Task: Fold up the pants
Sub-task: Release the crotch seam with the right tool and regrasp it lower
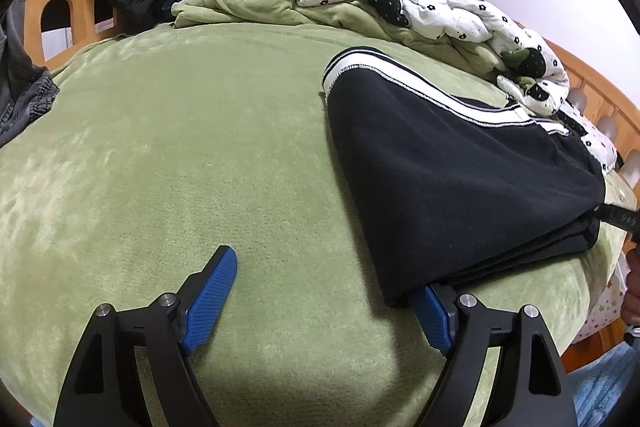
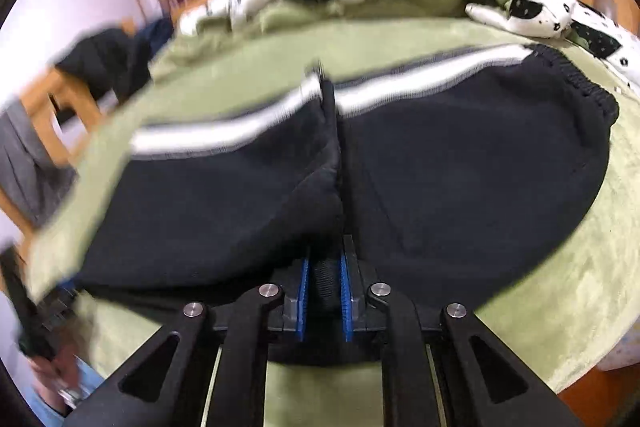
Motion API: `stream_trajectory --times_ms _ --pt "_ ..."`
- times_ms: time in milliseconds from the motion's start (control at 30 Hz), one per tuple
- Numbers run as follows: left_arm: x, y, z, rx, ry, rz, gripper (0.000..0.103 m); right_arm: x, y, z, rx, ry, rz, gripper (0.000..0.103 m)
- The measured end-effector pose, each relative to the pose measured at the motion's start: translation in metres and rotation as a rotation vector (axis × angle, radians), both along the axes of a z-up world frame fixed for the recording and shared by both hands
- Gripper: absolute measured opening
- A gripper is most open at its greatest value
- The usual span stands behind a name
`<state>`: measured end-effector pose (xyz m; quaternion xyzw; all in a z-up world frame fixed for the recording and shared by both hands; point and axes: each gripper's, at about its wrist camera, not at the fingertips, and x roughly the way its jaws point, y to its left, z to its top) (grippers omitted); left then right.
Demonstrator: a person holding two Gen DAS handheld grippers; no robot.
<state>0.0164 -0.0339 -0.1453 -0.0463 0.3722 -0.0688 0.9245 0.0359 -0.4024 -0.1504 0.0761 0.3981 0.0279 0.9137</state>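
Here the right gripper (image 2: 324, 291) clenches a bunched fold of the black pants (image 2: 460, 179), which lie on the green bed (image 2: 560, 307). The left gripper (image 1: 320, 291) is spread wide, its right finger (image 1: 434, 315) tucked under the pants' near corner.

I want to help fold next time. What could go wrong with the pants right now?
The right tongs pinch only a small bunch of the black pants, so the cloth might slip out. The left tongs are open, with one pad tucked under the folded corner, so a lift could snag it and undo the fold.
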Motion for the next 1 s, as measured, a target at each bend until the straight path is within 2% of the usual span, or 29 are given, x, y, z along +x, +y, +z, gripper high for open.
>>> stream_trajectory --times_ms 133,200,300,400,467,500,533,600,633,667,733,800,833,933,1000 --pt "-0.012 -0.003 0.011 0.045 0.012 -0.068 0.08 -0.003 0.003 -0.001 -0.087 0.011 0.033 0.031" --pt "-0.028 -0.001 0.019 0.046 -0.016 -0.115 0.08 -0.011 -0.008 0.015 -0.073 -0.011 0.04 0.032" --pt "-0.037 0.01 0.032 -0.023 -0.03 -0.131 0.08 -0.025 -0.017 0.04 -0.089 -0.099 0.007 0.032" --pt "-0.021 0.006 0.049 -0.069 -0.053 -0.111 0.08 -0.028 -0.018 0.056 -0.059 -0.201 -0.016 0.032" --pt "0.002 -0.007 0.056 -0.069 -0.06 -0.102 0.08 -0.013 -0.01 0.051 -0.009 -0.175 0.026 0.032" --pt "0.01 -0.012 0.055 -0.064 -0.051 -0.095 0.079 -0.004 -0.004 0.044 -0.024 -0.145 0.039 0.032" --pt "0.021 -0.018 0.051 -0.059 -0.019 -0.084 0.079 0.001 0.0 0.037 -0.045 -0.12 0.042 0.032" --pt "0.034 -0.026 0.033 -0.059 0.05 -0.079 0.079 0.02 0.007 0.005 -0.115 0.01 0.023 0.031" --pt "0.037 -0.03 0.022 -0.051 0.087 -0.08 0.079 0.024 0.007 -0.007 -0.09 0.038 0.026 0.034" --pt "0.037 -0.033 0.01 -0.04 0.12 -0.083 0.079 0.023 0.005 -0.014 -0.045 0.032 0.026 0.034" --pt "0.027 -0.032 0.002 -0.045 0.097 -0.078 0.079 0.015 0.005 -0.013 -0.059 -0.006 0.036 0.034" --pt "0.021 -0.028 0.007 -0.065 0.11 -0.084 0.079 0.008 0.001 -0.008 -0.061 -0.009 0.055 0.039" --pt "0.021 -0.025 0.01 -0.082 0.126 -0.082 0.079 0.002 -0.006 -0.004 -0.04 -0.009 0.044 0.046" --pt "0.02 -0.013 0.019 -0.126 0.144 -0.061 0.069 -0.013 -0.029 0.013 0.009 -0.018 0.002 0.057" --pt "0.02 -0.008 0.024 -0.11 0.142 -0.036 0.068 -0.025 -0.041 0.027 -0.005 -0.038 -0.052 0.058"
